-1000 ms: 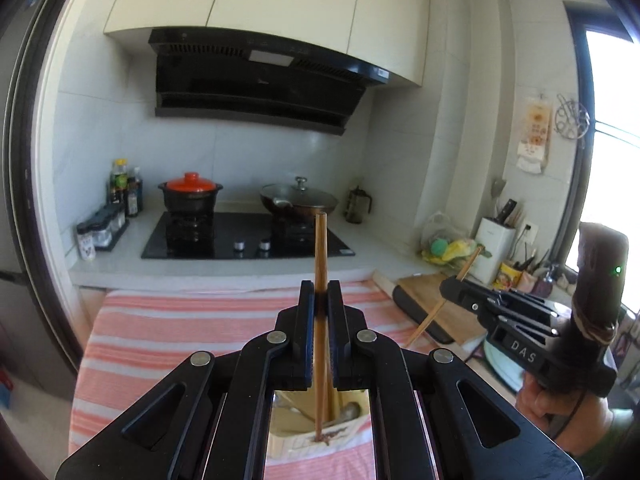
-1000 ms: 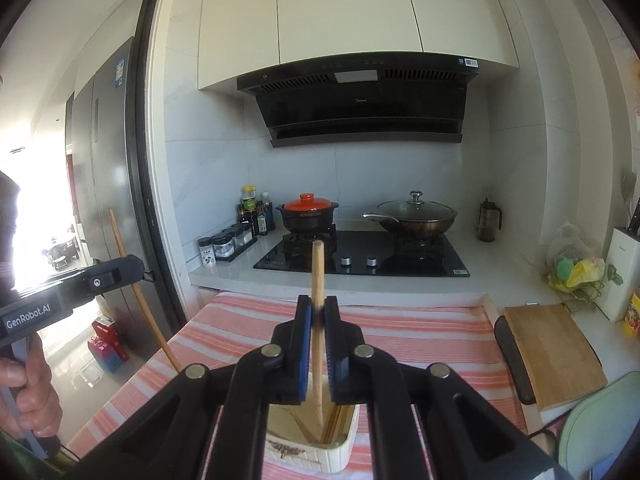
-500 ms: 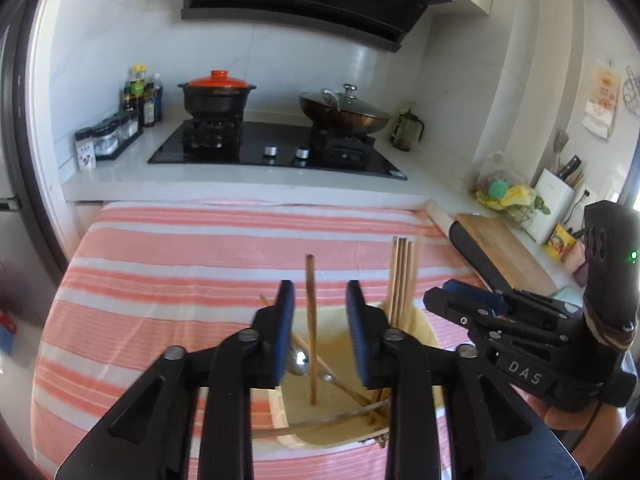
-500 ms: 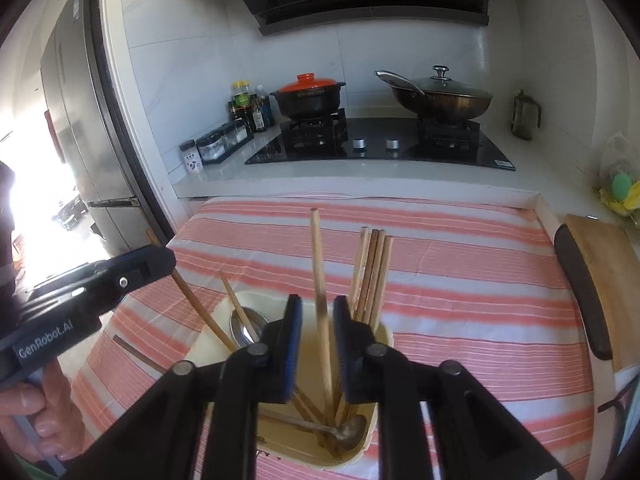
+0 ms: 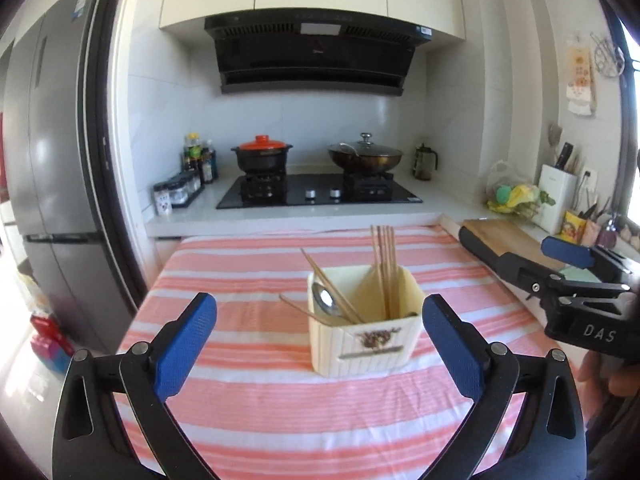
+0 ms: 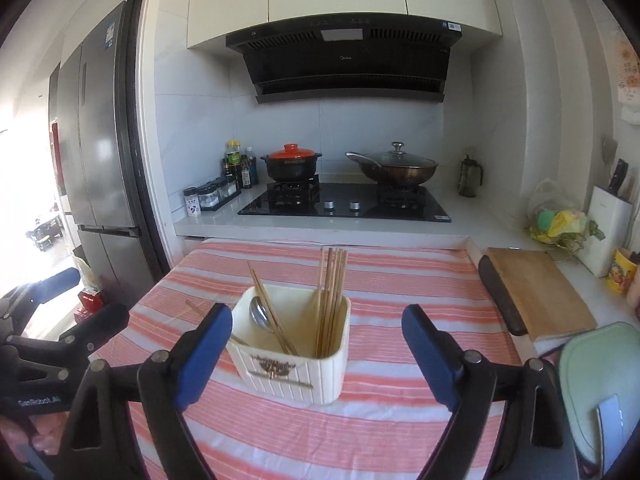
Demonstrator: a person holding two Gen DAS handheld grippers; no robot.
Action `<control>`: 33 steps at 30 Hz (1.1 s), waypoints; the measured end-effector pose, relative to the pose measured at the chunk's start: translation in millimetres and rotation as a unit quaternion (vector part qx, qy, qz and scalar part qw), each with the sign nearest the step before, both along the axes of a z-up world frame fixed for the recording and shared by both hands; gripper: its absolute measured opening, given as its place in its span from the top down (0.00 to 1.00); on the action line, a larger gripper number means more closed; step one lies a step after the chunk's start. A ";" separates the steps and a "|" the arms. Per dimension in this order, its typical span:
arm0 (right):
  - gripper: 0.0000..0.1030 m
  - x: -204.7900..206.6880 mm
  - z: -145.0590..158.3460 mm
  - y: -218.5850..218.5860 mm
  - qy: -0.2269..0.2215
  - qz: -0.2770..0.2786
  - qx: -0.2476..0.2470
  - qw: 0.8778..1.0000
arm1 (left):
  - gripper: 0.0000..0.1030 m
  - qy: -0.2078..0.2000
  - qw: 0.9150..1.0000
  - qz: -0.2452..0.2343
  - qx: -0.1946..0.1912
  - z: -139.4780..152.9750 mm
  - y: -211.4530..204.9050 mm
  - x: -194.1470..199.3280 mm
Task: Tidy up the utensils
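Left wrist view: the left gripper has its jaws opening wide with nothing between the pads. The cream ribbed plastic holder stands ahead on the striped cloth of the worktop, holding upright wooden chopsticks, a steel spoon and some slanted sticks; the sorting looks nearly finished.

Right wrist view: the right gripper is likewise opening, empty. One thin stick seems to lie outside the holder's left wall, possibly left to tidy.
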State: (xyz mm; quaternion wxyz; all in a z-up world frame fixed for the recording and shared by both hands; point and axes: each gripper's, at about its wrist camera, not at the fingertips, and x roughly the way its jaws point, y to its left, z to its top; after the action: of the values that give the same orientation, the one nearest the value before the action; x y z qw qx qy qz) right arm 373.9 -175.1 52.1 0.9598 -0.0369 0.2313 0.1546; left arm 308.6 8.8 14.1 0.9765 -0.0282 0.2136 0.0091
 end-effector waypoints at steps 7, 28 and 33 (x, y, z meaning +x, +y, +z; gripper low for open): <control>0.04 -79.4 -1.2 -10.5 -0.021 -0.033 -0.022 0.999 | 0.01 -0.007 0.997 0.052 0.049 0.7 -5.8 -56.0; 0.00 -152.2 13.9 -4.6 -0.040 -0.030 -0.014 0.999 | 0.00 -0.010 0.996 0.078 0.047 18.9 -8.7 -110.6; 0.00 -160.8 19.2 -5.1 -0.046 -0.027 -0.014 0.998 | 0.00 0.002 0.996 0.071 0.048 23.0 -12.7 -112.5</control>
State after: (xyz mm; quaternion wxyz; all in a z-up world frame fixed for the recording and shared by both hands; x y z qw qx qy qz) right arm 213.0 -180.2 71.3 0.9726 -0.0511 0.1903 0.1237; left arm 196.1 -3.9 37.0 0.9731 0.0037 0.2127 0.0885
